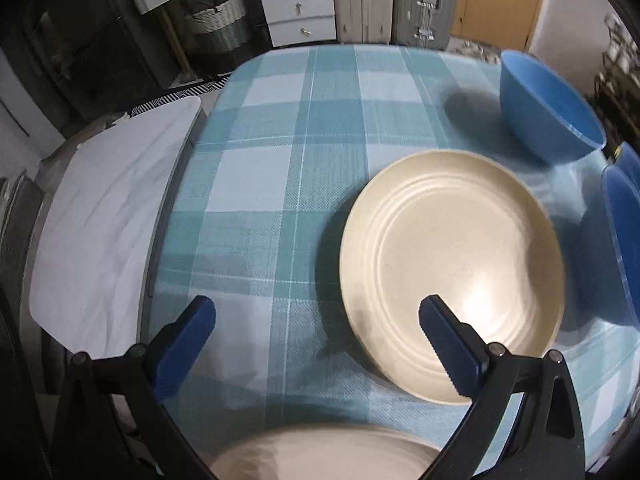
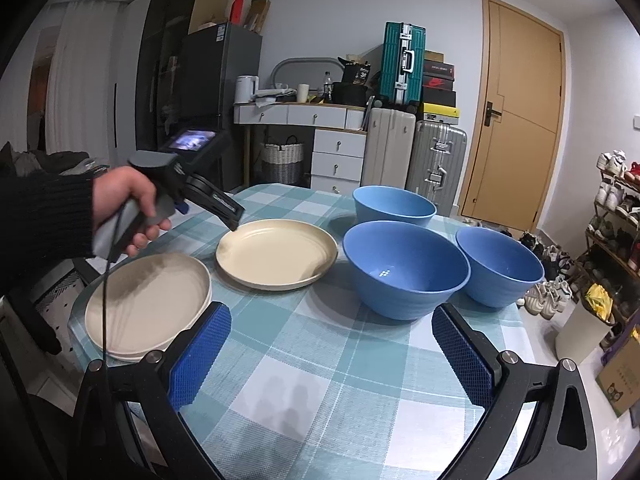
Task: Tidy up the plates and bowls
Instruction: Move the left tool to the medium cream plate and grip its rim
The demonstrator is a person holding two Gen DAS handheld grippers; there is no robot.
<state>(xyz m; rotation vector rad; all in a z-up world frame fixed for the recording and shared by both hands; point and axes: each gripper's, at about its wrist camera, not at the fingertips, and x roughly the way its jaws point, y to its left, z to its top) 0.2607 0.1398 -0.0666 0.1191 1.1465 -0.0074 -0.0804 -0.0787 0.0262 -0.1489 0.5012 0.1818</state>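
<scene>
Nearest the viewer, the right gripper hangs spread wide and empty over the checked tablecloth. Just beyond it stand the stacked cream plates, then the single cream plate, the landmark here. The left gripper hovers at that plate's near-left rim, jaws parted, gripping nothing. The plate looks stiff, smooth and likely slippery; its raised rim seems the best hold. Right of it sit three blue bowls. Behind it, suitcases and a door.

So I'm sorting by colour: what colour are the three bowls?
Blue, all three bowls; clearest in the right wrist view.
</scene>
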